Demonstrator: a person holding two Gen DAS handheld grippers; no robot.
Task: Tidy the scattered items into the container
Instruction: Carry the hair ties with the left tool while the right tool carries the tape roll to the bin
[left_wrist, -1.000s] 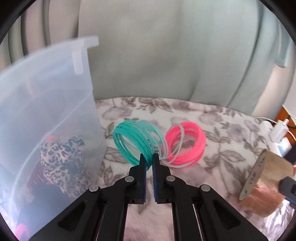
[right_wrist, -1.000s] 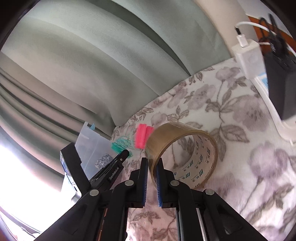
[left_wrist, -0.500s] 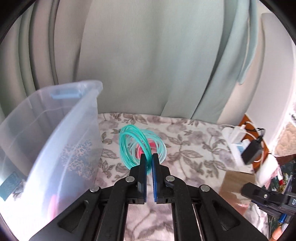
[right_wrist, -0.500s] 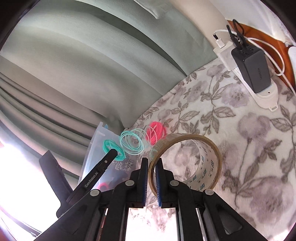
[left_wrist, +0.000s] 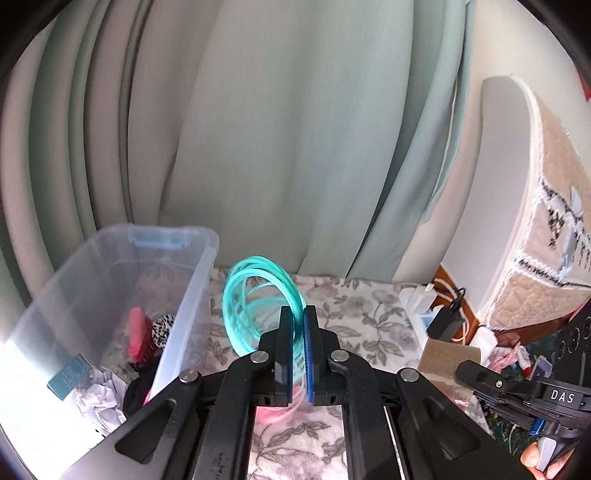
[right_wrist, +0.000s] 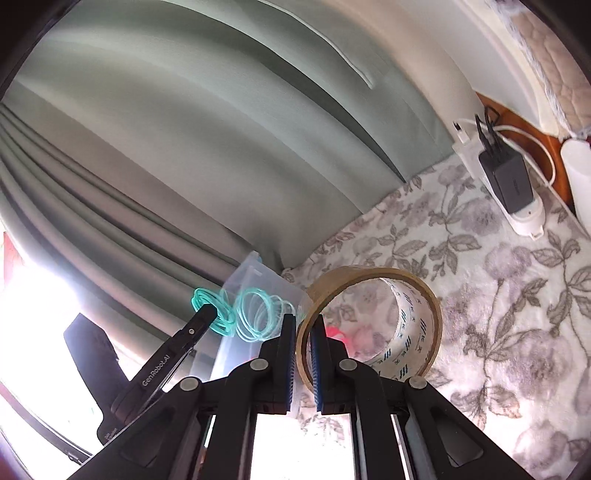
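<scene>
Left gripper (left_wrist: 298, 325): jaws clamped on the near edge of a bundle of teal bands (left_wrist: 258, 295), which hangs clear of the floral blanket (left_wrist: 369, 317). The edge grip leaves the loops free ahead of the jaws, ready to drop. A pink band (left_wrist: 275, 413) dangles below the jaws; whether it is linked to the teal ones cannot be told.

Right gripper (right_wrist: 303, 332): jaws clamped across the wall of a tape roll (right_wrist: 373, 325), one inside the ring, one outside, so the roll stands on edge ahead of them.

The bin (left_wrist: 122, 295) sits left of the left jaws, open, already holding a few items. Judgement: both loads are lifted and need carrying over its rim before release.
</scene>
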